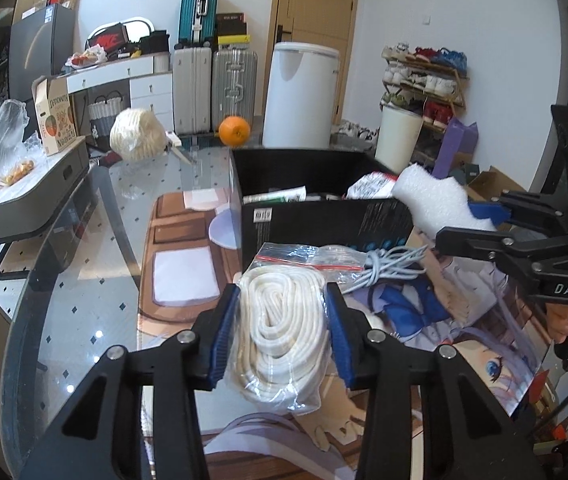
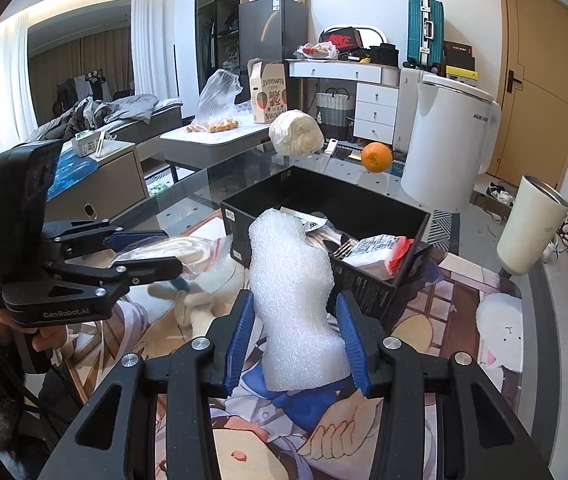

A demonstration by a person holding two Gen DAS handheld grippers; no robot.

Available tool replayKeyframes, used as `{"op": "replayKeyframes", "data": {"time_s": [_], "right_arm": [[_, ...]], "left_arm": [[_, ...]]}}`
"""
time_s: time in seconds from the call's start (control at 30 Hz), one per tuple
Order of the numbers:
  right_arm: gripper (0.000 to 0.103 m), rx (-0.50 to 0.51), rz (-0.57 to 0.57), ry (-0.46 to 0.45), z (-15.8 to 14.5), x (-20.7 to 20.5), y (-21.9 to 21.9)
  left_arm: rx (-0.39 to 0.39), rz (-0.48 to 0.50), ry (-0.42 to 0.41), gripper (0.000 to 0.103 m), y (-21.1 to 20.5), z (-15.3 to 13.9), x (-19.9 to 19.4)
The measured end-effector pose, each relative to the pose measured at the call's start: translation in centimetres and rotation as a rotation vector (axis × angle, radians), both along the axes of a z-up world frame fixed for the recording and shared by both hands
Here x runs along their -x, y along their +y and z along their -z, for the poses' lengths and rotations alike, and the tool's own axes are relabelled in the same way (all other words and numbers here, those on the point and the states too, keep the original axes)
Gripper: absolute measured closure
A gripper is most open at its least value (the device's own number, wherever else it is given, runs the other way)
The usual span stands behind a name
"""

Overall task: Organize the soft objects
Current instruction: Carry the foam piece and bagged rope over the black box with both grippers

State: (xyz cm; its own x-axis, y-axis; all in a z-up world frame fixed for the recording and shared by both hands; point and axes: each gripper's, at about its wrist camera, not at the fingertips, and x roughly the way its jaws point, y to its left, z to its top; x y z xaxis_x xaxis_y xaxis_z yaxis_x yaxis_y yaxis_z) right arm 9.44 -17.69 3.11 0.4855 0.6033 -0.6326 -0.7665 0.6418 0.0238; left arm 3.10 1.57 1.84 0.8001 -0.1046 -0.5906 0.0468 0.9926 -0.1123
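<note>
My left gripper [image 1: 282,320] is shut on a clear bag of coiled white rope [image 1: 282,328], held just in front of the black box [image 1: 323,220]; it also shows at the left of the right wrist view [image 2: 156,252]. My right gripper [image 2: 293,336] is shut on a white foam piece [image 2: 295,300] and holds it upright just short of the box's near wall [image 2: 363,280]. The foam also shows in the left wrist view [image 1: 439,200] beside the box's right corner. The box holds a red-and-white packet [image 2: 379,256] and other items.
A grey cable [image 1: 391,266] and a zip bag [image 1: 307,256] lie on the printed mat [image 1: 423,332]. A wrapped white bundle [image 2: 295,134] and an orange [image 2: 376,157] sit on the glass table beyond the box. A cream tumbler [image 2: 531,228] stands at right.
</note>
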Motion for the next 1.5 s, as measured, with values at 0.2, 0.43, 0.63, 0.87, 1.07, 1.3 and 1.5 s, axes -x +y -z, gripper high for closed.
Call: {"op": "replayKeyframes", "data": {"time_s": [0.2,0.43,0.63,0.87,1.07,1.3,1.5], "right_arm": [[0.06,-0.017,0.015,-0.008,-0.6,-0.1,-0.7],[0.06,-0.024,0.028,-0.021,-1.3,-1.0,-1.0],[0.06,-0.017,0.042,-0.034,-1.7,-2.3,-0.6],[0.06,-0.002,0.074,-0.035,-1.9,-4.7,0.0],[0.06,0.006,0.094,-0.029,-1.7,-6.4,0.6],[0.06,0.011,0.115,-0.017,-1.2,-7.5,1.5],[0.06,0.024,0.128,-0.024,-1.0,-8.1,1.9]], "left_arm": [[0.018,0.0,-0.05,0.062,0.0,-1.3,0.2],[0.012,0.019,-0.106,0.062,-0.4,-3.1,-0.3],[0.007,0.037,-0.147,0.062,-0.9,-4.6,-1.8],[0.008,0.054,-0.152,0.062,-0.8,-5.0,-4.8],[-0.022,0.048,-0.145,0.062,-0.9,-4.6,-7.4],[-0.044,0.011,-0.114,0.062,-1.3,-3.5,-9.8],[-0.068,-0.009,-0.084,0.062,-1.9,-2.6,-11.7]]}}
